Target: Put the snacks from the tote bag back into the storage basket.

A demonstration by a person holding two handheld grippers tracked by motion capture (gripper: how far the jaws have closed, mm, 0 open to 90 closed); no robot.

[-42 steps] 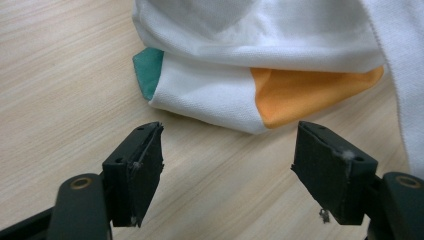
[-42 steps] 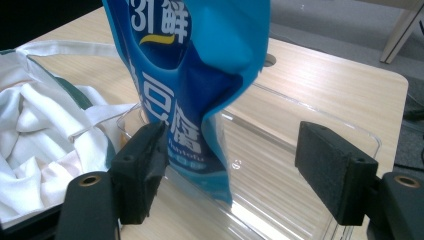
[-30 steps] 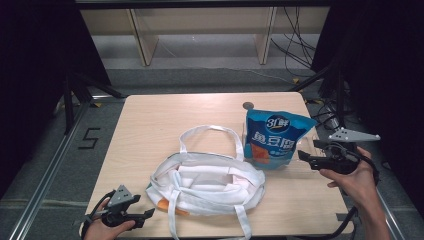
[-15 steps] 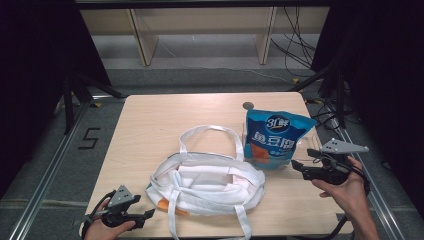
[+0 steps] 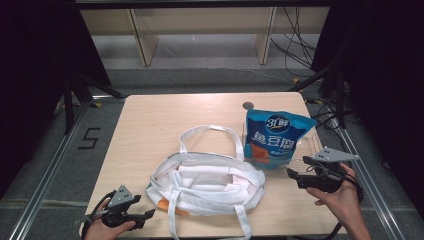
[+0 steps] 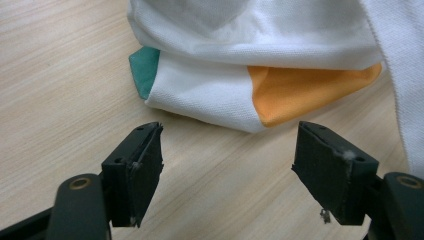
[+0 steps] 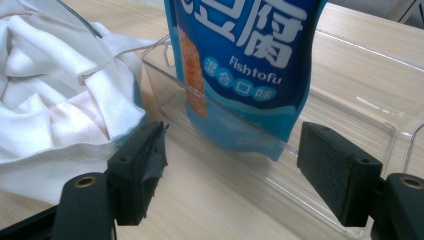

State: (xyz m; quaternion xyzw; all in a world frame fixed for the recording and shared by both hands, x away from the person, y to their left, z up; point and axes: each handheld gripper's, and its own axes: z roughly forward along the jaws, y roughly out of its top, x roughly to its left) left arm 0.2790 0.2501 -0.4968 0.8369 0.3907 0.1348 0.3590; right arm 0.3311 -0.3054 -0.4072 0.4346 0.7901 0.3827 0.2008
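Right hand-held gripper (image 5: 291,174) released, jaws spread just before blue Fishtofu pouch (image 5: 276,137) standing in clear tray (image 7: 350,120) on tabletop (image 5: 165,120), left hand-held gripper (image 5: 150,214) released beside white tote bag (image 5: 207,182) corner

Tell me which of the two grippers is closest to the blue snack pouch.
The right gripper, open at the table's right edge, sits just beside the blue snack pouch. The left gripper is across the white tote bag, near its corner.
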